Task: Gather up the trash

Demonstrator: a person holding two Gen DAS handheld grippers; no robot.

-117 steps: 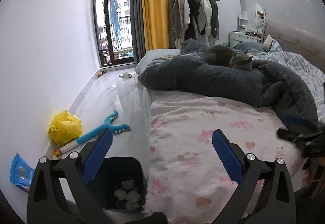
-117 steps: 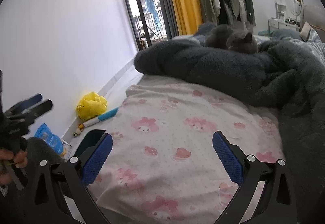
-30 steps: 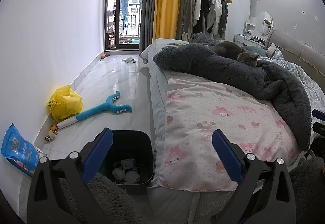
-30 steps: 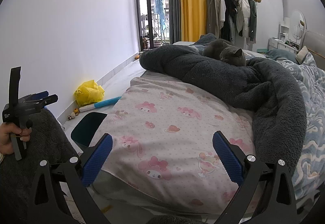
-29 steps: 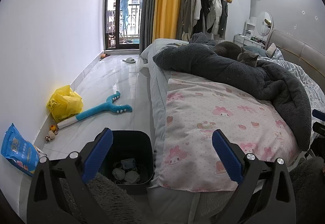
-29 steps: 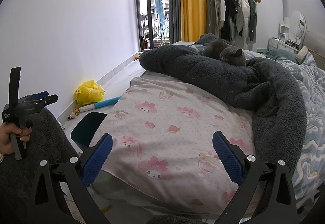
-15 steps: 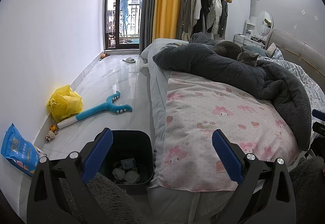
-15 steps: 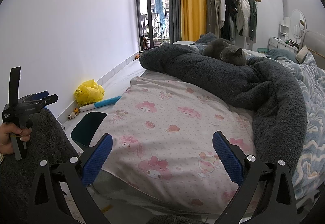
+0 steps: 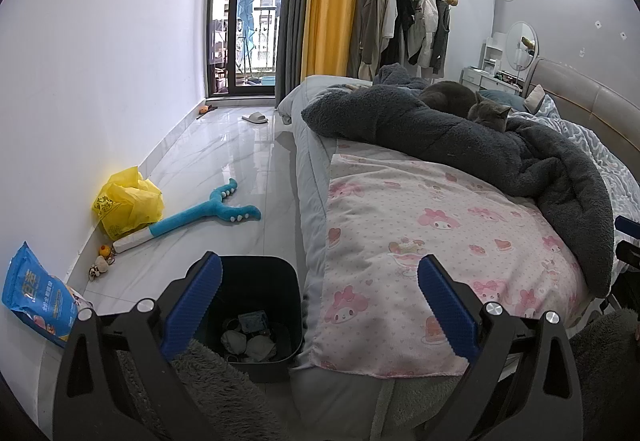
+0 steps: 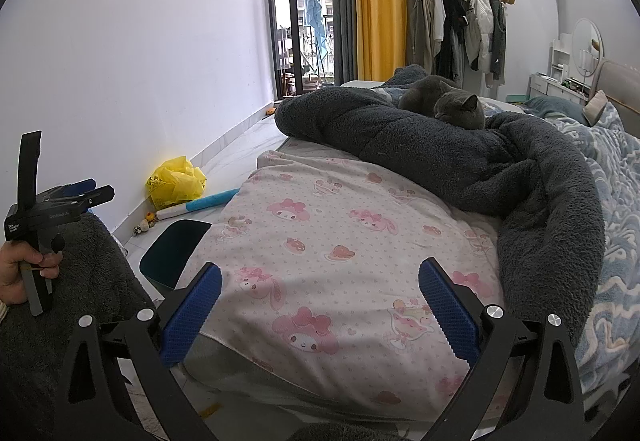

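A dark trash bin (image 9: 276,281) stands on the floor beside the bed, with crumpled white paper and a small packet (image 9: 250,337) inside. Its rim also shows in the right wrist view (image 10: 172,257). My left gripper (image 9: 318,305) is open and empty, held above the bin and the bed's edge. My right gripper (image 10: 318,307) is open and empty, held over the pink patterned sheet (image 10: 332,241). The left gripper also shows from the side at the left of the right wrist view (image 10: 92,191). The sheet in front of both grippers bears no loose item.
A yellow plastic bag (image 9: 128,201), a blue toy (image 9: 208,211) and a blue snack bag (image 9: 36,295) lie along the left wall. A grey cat (image 10: 444,105) lies on a dark fleece blanket (image 10: 460,157). A clothes rack (image 9: 404,25) stands behind.
Since about four seconds ago both grippers have pulled back from the bed and risen. In the last second nothing has visibly moved.
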